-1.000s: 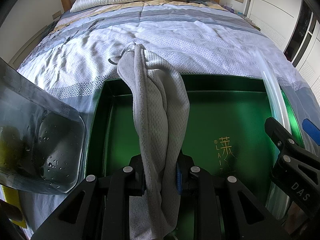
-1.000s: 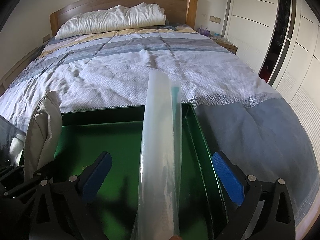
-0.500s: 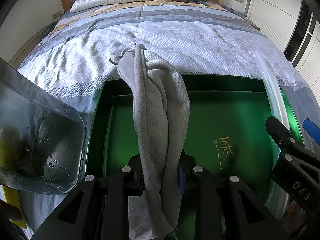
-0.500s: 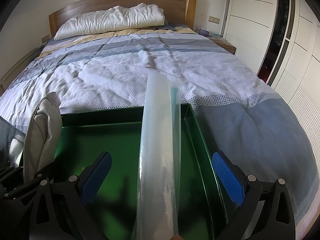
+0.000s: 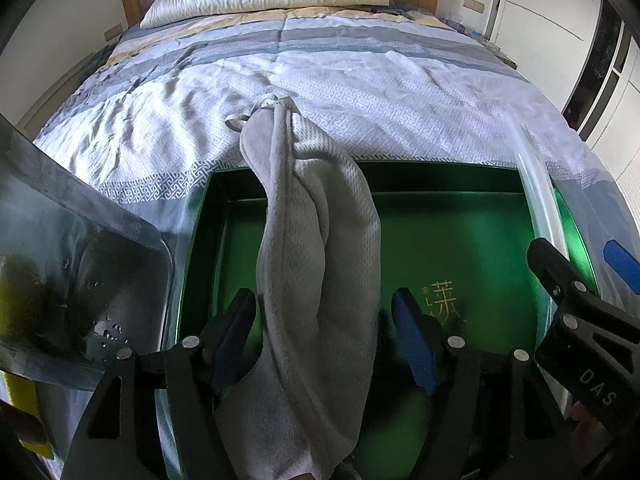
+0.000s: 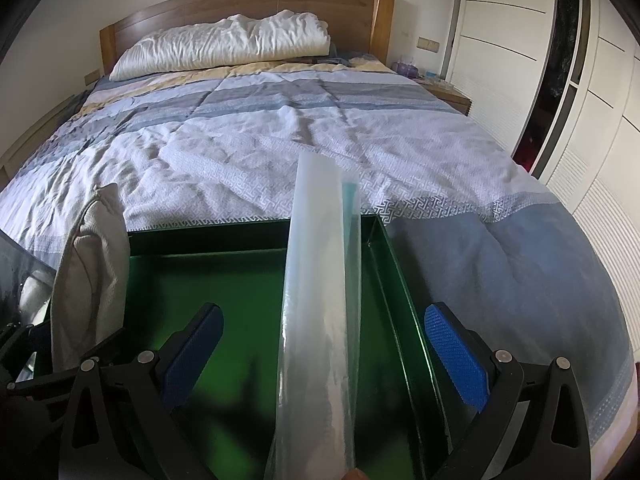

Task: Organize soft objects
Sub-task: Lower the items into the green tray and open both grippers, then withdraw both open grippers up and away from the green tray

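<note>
A grey towel (image 5: 316,260) stands up in a long fold over the left part of the green box (image 5: 460,240). My left gripper (image 5: 324,328) straddles its lower part; the jaws are opening and both blue pads stand off the cloth. In the right wrist view the towel (image 6: 92,272) leans at the box's left side. My right gripper (image 6: 324,348) is open wide over the green box (image 6: 240,280). A translucent rolled plastic sheet (image 6: 320,300) rises between its pads without touching them. The same plastic roll (image 5: 540,200) and the right gripper's black finger (image 5: 560,280) show at the right edge of the left wrist view.
The box sits at the foot of a bed with a patterned quilt (image 6: 280,140), a white pillow (image 6: 224,48) and a wooden headboard. A clear plastic container (image 5: 80,280) with droplets lies left of the box. White wardrobe doors (image 6: 580,80) line the right side.
The left gripper's jaws have parted from the towel they were clamping, and the cloth has spread a little wider. The right gripper and the plastic roll have stayed put.
</note>
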The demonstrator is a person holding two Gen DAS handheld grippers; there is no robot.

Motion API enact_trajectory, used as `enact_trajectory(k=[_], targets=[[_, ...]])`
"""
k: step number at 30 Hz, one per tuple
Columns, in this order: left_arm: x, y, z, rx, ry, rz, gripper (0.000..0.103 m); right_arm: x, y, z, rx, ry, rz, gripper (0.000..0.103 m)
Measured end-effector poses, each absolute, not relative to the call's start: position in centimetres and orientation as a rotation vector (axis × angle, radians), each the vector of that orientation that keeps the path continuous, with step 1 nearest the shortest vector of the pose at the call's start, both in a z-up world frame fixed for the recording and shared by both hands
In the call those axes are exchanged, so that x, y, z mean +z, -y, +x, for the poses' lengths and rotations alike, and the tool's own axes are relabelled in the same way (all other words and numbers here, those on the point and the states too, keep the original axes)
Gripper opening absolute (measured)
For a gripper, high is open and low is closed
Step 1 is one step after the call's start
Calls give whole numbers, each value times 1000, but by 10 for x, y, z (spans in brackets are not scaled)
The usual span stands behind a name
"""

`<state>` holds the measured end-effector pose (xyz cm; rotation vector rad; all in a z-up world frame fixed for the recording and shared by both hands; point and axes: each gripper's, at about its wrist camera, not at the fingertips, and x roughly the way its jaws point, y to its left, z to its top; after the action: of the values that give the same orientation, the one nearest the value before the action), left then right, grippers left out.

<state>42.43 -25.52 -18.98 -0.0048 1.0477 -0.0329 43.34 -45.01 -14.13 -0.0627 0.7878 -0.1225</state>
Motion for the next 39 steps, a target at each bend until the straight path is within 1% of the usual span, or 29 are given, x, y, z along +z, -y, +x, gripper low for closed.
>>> enact_trajectory(k=[1, 2, 3, 19, 30, 39], targets=[[-189, 255, 424, -32, -1046, -5, 69, -141, 450, 433, -123, -786, -63, 103], [-189, 255, 424, -30, -1044, -3, 75, -140, 449, 433, -123, -785, -63, 103], [-188, 255, 424, -31, -1041, -4, 76, -139, 450, 432, -125, -783, -61, 103], [-162, 251, 414, -23, -965, -17, 76, -111, 436, 414, -155, -708, -119, 103], [-126, 255, 386, -75, -913, -23, 76, -79, 432, 382, -196, -664, -141, 103], [-87, 249, 352, -116, -867, -30, 76, -41, 422, 341, -218, -614, -158, 103]])
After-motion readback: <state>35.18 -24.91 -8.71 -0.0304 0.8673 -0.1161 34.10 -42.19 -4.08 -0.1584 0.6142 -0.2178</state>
